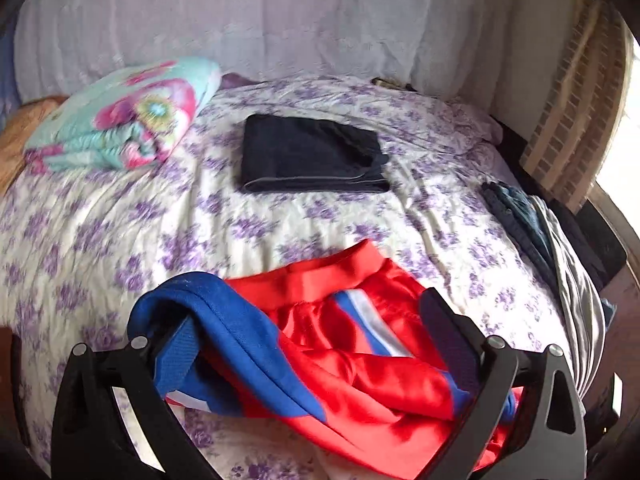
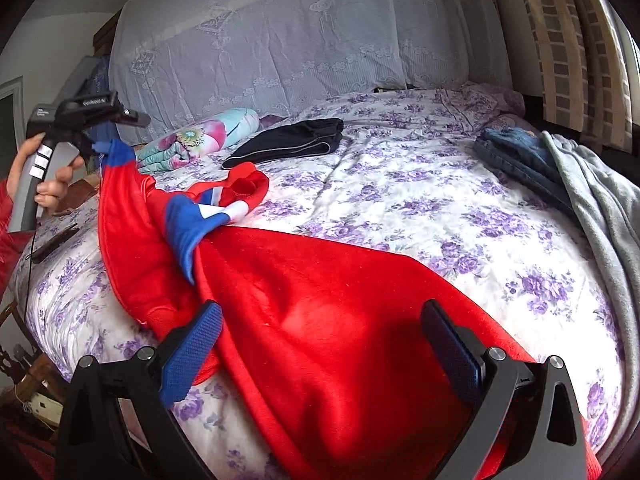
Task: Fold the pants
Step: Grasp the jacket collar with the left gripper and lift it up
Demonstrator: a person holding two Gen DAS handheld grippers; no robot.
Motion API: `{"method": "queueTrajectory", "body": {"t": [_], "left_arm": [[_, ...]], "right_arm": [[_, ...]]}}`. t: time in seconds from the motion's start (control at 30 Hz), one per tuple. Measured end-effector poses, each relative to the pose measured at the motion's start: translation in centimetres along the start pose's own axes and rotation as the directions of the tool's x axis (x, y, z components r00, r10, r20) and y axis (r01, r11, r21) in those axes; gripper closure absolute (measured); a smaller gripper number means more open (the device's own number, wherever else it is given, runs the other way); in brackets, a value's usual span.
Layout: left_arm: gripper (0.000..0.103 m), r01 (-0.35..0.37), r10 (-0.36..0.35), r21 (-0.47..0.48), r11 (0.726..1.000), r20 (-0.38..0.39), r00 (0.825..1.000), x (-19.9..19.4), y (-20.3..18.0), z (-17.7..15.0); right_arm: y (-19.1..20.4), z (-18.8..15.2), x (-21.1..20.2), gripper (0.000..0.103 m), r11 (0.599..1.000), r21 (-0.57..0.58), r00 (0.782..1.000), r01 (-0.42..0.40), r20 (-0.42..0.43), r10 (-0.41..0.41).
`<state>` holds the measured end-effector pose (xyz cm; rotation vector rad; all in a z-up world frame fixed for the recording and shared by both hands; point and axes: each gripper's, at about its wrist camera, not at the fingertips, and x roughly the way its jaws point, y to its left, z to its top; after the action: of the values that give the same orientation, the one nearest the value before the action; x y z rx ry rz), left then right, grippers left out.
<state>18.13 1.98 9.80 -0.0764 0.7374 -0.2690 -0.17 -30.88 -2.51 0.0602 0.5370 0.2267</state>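
Both claws spread over red pants [image 2: 320,320].

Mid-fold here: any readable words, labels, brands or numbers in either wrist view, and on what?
No text reads clearly in either view.
White lettering on the camera mount atop the left gripper: too blurred to read.
Small white label on that gripper's dark box: too small to read.
Red pants, folded black garment, floral bedsheet: no print visible.
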Motion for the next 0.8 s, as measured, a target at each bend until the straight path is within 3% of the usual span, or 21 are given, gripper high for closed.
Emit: {"method": "queueTrajectory", "body": {"t": [0.1,0.17,0.4,0.53,0.6,0.73,0.8], "left_arm": [[0.005,-0.016,0.011,0.138,0.990,0.036,0.999,-0.5,-3.7,1.3],[0.005,-0.047,0.048,0.177,0.983,-0.001,0.999,1.1,-5.0,2.6],[0.005,-0.042,0.061,0.137,0.990,-0.137,0.989,7.9,-5.7,6.3],[0.005,0.098,-0.096,0.009,0.995,-0.122,0.988,5.4,-5.1,8.1],[0.005,0.134,-0.137,-0.037,0.990,-0.092,0.986,3.3,-4.8,8.8],[0.005,0.179,-0.189,-0.121,0.976,-0.068,0.980,-0.9,-2.7,9.0],[0.005,0.123,-0.133,-0.137,0.983,-0.068,0.989,-3.1,-1.2,7.1]], "right_arm": [[-0.6,-0.2,0.7,0.003,1.000,0.027,1.000,-0.014,0.000,0.014],[-0.5,-0.1,1.1,0.003,1.000,0.008,1.000,-0.013,0.001,0.013],[-0.7,-0.1,1.4,0.003,0.999,-0.011,0.999,-0.050,0.007,0.051],[-0.9,-0.1,1.6,0.003,0.996,-0.008,0.996,-0.084,0.013,0.084],[-1.0,-0.1,1.5,0.003,0.994,-0.007,0.994,-0.105,0.014,0.105],[-1.1,-0.1,1.4,0.003,0.992,-0.006,0.991,-0.130,0.026,0.130],[-1.0,-0.2,1.3,0.003,0.991,-0.011,0.990,-0.134,0.034,0.135]]}}
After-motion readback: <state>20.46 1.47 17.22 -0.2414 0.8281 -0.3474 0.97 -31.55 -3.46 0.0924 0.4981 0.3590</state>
